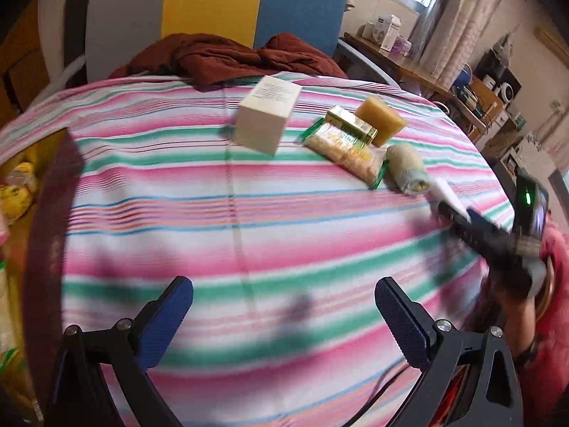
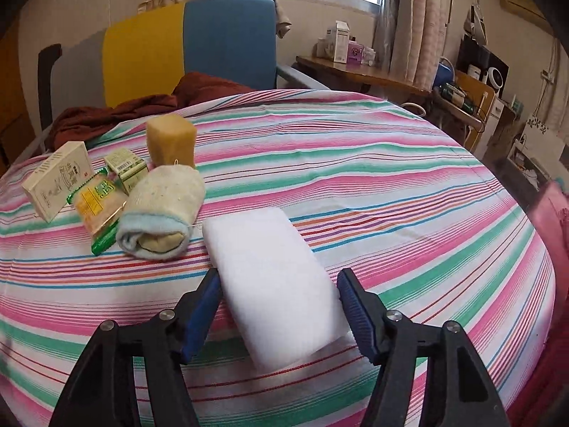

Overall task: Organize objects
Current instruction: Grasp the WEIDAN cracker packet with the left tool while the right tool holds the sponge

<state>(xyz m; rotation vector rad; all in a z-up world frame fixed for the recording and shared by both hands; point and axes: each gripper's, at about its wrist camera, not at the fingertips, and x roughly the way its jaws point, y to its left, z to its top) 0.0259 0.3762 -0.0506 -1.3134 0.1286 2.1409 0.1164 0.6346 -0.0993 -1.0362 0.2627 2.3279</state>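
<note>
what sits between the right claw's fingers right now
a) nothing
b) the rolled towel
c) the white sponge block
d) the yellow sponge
c: the white sponge block lies between the right claw fingers, while the rolled towel and yellow sponge sit farther off.

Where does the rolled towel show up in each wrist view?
Left wrist view: the rolled towel lies right of centre, at the right end of the row of items, beside the green snack packet.
Right wrist view: it lies left of centre, just left of the white sponge between the right gripper's jaws.
Shared landmark: the tan block behind it.
</note>
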